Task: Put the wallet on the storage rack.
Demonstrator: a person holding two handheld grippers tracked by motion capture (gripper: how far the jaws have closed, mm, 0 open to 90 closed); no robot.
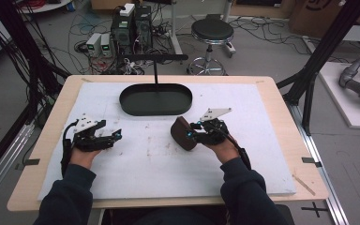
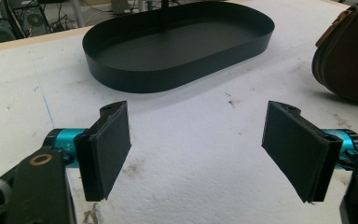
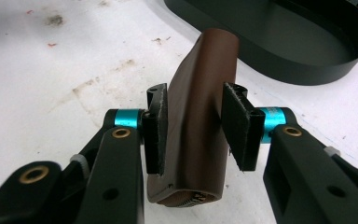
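Nearest us, both forearms in dark sleeves come in over the bench edge, each hand wrapped round a claw, knuckles up, pointing roughly level across the white pad. Our left claw rests low on the pad, its jaws spread wide with nothing between them. Our right claw points toward the middle of the bench; its jaws stand partway apart around a brown leather zip pouch set on edge, both pads pressed against its sides, so it has hold of the pouch. Beyond, apart from both, sits the black oval tray. We can read no writing.
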